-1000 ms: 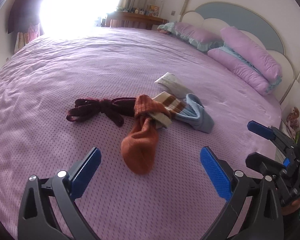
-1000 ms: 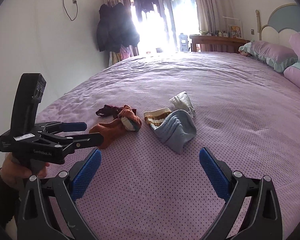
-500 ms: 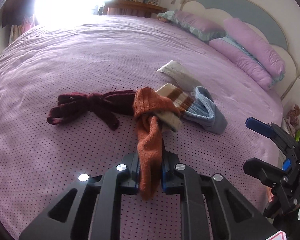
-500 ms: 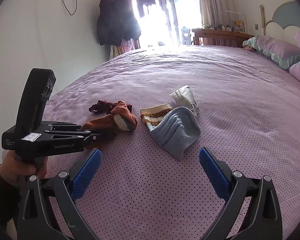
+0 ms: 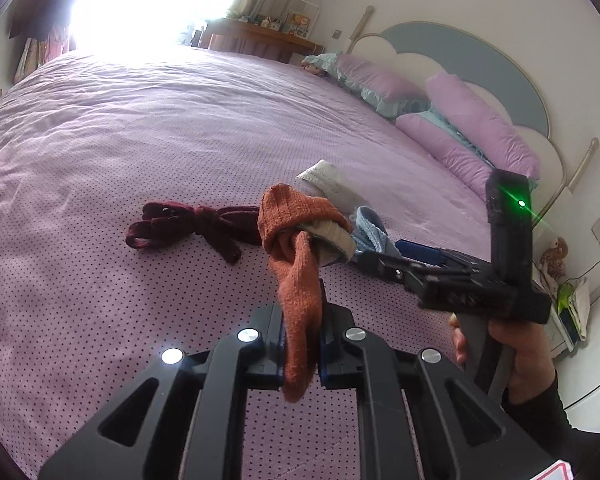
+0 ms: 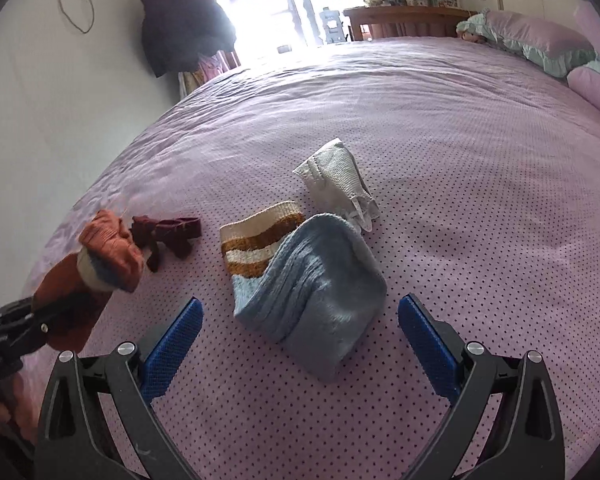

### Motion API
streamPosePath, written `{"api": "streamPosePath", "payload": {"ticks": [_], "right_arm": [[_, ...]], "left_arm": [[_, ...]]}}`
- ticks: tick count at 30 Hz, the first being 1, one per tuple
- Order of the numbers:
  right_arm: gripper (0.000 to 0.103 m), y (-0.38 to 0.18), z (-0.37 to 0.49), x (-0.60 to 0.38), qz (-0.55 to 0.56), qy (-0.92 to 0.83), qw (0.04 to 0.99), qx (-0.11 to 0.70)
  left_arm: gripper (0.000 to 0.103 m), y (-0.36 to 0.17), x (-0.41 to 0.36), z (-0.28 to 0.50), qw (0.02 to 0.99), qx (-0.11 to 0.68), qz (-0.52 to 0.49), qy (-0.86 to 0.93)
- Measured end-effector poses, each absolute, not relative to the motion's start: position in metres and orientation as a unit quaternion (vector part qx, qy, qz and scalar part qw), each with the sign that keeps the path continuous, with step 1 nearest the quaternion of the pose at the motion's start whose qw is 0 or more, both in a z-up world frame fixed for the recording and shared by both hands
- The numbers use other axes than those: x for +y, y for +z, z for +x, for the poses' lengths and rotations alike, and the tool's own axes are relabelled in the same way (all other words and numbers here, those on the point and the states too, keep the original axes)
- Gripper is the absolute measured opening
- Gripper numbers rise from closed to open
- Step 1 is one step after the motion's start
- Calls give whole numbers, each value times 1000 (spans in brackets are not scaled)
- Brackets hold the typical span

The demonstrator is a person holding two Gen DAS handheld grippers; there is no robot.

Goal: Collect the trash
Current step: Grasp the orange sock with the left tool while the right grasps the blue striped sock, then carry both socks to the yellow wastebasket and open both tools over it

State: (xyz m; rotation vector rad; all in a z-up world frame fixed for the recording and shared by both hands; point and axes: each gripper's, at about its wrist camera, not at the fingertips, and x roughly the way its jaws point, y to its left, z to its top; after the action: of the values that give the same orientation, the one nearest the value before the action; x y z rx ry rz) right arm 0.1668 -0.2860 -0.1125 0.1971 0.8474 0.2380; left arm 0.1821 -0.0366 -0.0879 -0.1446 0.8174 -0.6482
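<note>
The left gripper point(image 5: 302, 344) is clamped on the toe end of the orange sock point(image 5: 296, 264), which hangs raised off the purple bedspread point(image 5: 140, 128); a grey-cuffed piece sits tucked inside its bunched top, and whether that is a separate sock cannot be told. The right gripper point(image 6: 300, 340) has its jaws spread wide and empty, poised low over the bed with the blue sock point(image 6: 312, 292) lying directly ahead, between the two blue pads point(image 6: 172, 340). The blue sock's long axis runs obliquely — toe toward the right pad, cuff away to the left — so a closing pinch would likely catch its broad folded middle; the right hand is plainly the nearer. Counted on the bed: one blue sock, one brown-and-cream striped sock point(image 6: 260, 240) touching and partly under it, one pale grey sock point(image 6: 336, 184) just beyond, and one dark maroon sock point(image 6: 168, 232) to the left — the orange one makes five.
</note>
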Motion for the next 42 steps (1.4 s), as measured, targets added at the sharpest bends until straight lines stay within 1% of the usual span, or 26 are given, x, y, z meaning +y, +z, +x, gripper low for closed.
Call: {"api": "streamPosePath", "payload": {"ticks": [1,2,3,4,5,6,8,13,21,26,31,42], "right_arm": [[94,-114,170,-286,97,108,899,414],[89,-115,172,-286,98,101,898,416],[82,-115,173,-287,99,97,899,415],[66,-117,175,-287,94,92,899,418],[53,-118,175,-286,87,89,899,421],[35,-117,174,-285,84,89,900,419],[21,-117,171,-286,89,118,895,420],[18,-113,147,-282,59,134,901,409],[17,-91,78,-307,91,148,912,371],[17,-77,14,-334,84,99,929,347],[17,-77,-51,-371,98,47,932,347],[17,-96,-182,-451,176,-76,921,340]], "left_arm": [[12,-89,-36,183,864,393,-69,-308],[12,-90,-35,183,864,394,-69,-307],[12,-91,-35,184,863,396,-68,-305],[12,-92,-34,185,863,397,-69,-305],[12,-92,-34,186,862,399,-70,-304],[12,-93,-34,186,862,400,-72,-304],[12,-94,-35,187,861,401,-71,-304],[12,-92,-38,180,858,400,-70,-314],[12,-85,-70,140,838,400,-46,-367],[12,-88,-112,101,811,404,-23,-422],[12,-95,-161,62,776,410,9,-479],[12,-117,-274,-17,690,429,77,-577]]}}
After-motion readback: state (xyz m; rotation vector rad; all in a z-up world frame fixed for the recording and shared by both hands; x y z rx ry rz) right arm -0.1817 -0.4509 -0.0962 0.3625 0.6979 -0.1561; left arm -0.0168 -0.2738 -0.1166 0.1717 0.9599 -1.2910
